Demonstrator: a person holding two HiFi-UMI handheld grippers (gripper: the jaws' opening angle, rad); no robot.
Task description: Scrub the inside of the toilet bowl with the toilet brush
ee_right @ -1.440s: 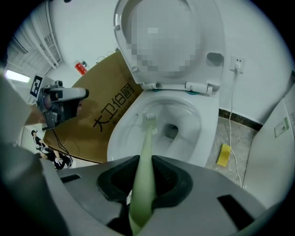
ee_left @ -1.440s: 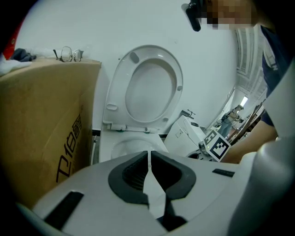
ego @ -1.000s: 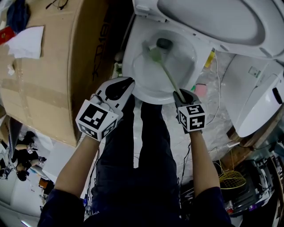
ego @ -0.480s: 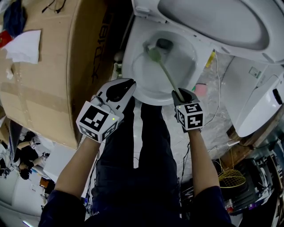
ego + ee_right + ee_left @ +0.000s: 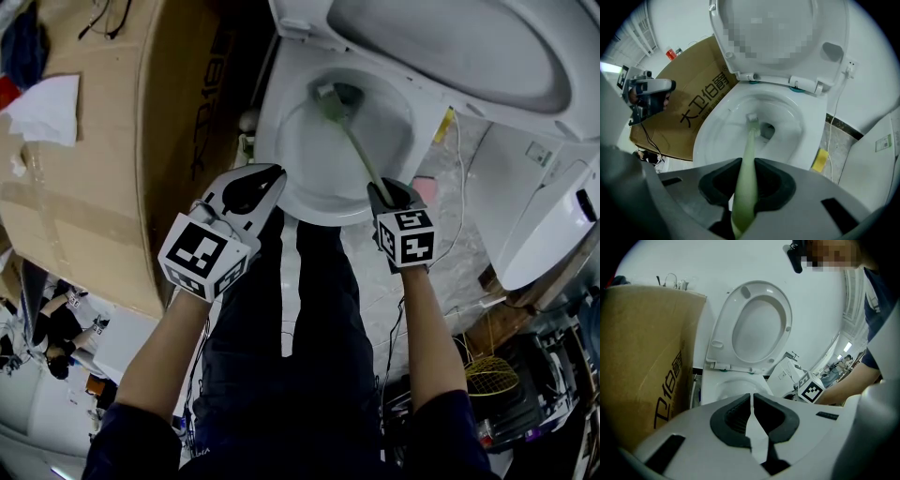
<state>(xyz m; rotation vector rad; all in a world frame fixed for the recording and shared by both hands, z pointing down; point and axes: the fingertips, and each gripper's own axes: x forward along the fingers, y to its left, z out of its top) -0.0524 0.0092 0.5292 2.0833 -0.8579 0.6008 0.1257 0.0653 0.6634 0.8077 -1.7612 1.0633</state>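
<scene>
Cardboard box (image 5: pixel 103 169) crowds left of toilet bowl (image 5: pixel 300 173).

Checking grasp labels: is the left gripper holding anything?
No: the left gripper is shut, with nothing between its jaws.

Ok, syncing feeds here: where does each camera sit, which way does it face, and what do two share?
Head view: on the person's head, facing steeply down at the toilet bowl; both forearms and legs show.
Left gripper view: on the left hand-held gripper, facing the raised seat; shut jaws show.
Right gripper view: on the right hand-held gripper, facing into the bowl; jaws clamp the toilet brush.
Shared: both gripper views show the cardboard box.
</scene>
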